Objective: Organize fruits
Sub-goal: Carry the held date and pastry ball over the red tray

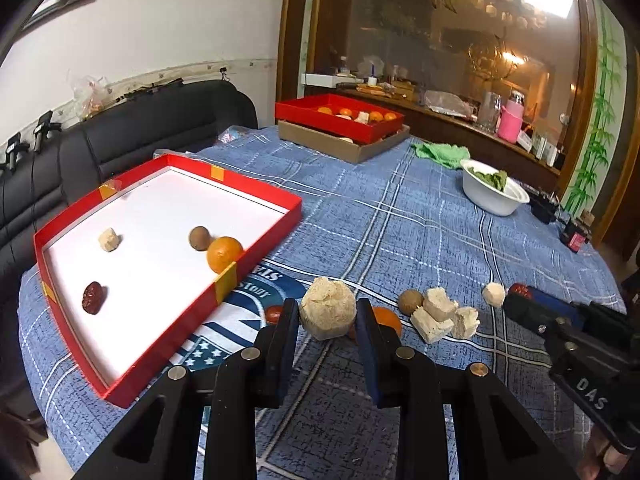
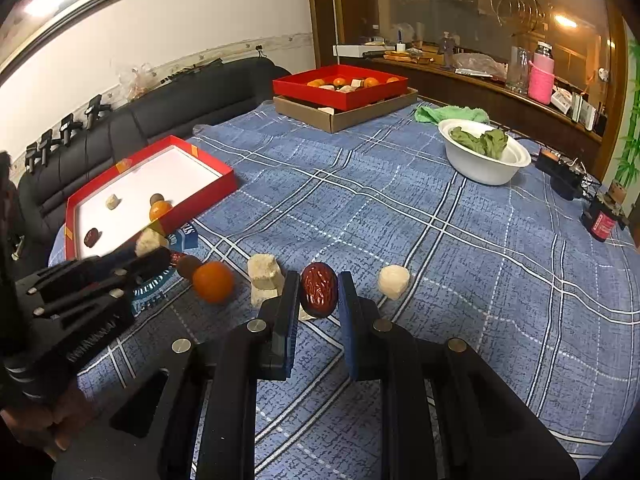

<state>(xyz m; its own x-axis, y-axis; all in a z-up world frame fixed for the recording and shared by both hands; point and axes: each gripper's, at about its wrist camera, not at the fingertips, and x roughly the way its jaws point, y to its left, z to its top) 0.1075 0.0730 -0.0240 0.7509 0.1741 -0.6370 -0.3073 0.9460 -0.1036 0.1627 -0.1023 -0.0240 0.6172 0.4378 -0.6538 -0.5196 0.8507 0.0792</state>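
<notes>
My left gripper [image 1: 328, 314] is shut on a beige lumpy chunk [image 1: 327, 307], held a little above the blue plaid cloth beside the near red tray [image 1: 180, 332]. In that white-floored tray lie a small beige chunk [image 1: 108, 239], a brown ball [image 1: 199, 237], an orange [image 1: 224, 254] and a red date [image 1: 94, 297]. My right gripper [image 2: 319, 292] is shut on a wrinkled red date [image 2: 319, 289]. On the cloth between the grippers lie an orange [image 2: 213, 282], a brown ball [image 2: 188, 266] and beige chunks [image 2: 264, 274], with one more beige chunk [image 2: 394, 281] to the right.
A second red tray [image 1: 340, 128] with oranges sits on a cardboard box at the far side. A white bowl [image 2: 480, 168] of green leaves and a green cloth [image 2: 452, 114] are at the far right. A black sofa [image 1: 160, 120] runs along the left edge.
</notes>
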